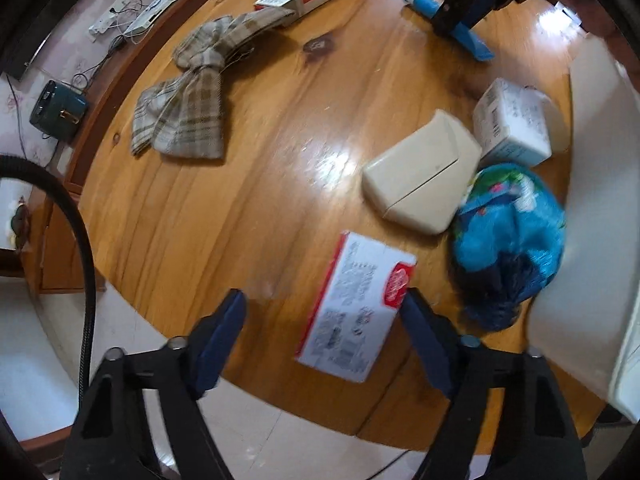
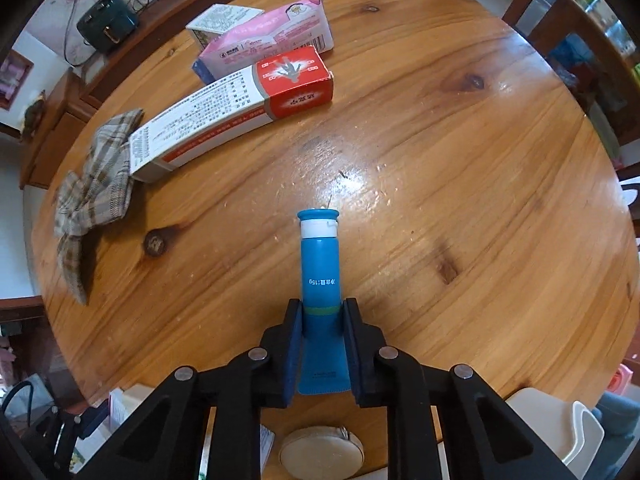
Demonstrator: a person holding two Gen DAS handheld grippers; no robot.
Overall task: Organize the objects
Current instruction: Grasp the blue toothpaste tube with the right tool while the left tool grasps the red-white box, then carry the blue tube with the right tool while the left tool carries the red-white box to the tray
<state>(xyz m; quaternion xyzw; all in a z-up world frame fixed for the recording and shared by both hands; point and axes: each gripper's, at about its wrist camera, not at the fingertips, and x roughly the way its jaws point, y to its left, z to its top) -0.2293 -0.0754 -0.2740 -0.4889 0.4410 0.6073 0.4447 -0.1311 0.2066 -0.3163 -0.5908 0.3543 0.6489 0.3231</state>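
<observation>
In the left wrist view, the left gripper (image 1: 322, 304) hangs over the near edge of the round wooden bench (image 1: 256, 200), its two blue-padded fingers (image 1: 224, 332) standing apart. A white box with a red edge (image 1: 356, 308) lies flat between them at lower centre; the right pad sits at the box's corner, the left pad well clear of it, so nothing is clamped. Just above, right of centre, lies a cream case (image 1: 420, 172), with a white printed carton (image 1: 512, 124) beside it and a crumpled blue bag (image 1: 508, 236) below that. A plaid cloth (image 1: 192, 96) lies at upper left. At the top right the right gripper (image 1: 464, 12) holds a blue tube (image 1: 440, 8).

In the right wrist view, the right gripper (image 2: 322, 320) is clamped together on the blue tube (image 2: 319, 272) at lower centre, pads pressing its lower body, cap pointing up the frame over the bench (image 2: 480, 200). A long red-and-white box (image 2: 236, 116) lies at upper left, with a pink box (image 2: 272, 40) behind it, touching. The plaid cloth (image 2: 96, 192) sits at the left edge.
</observation>
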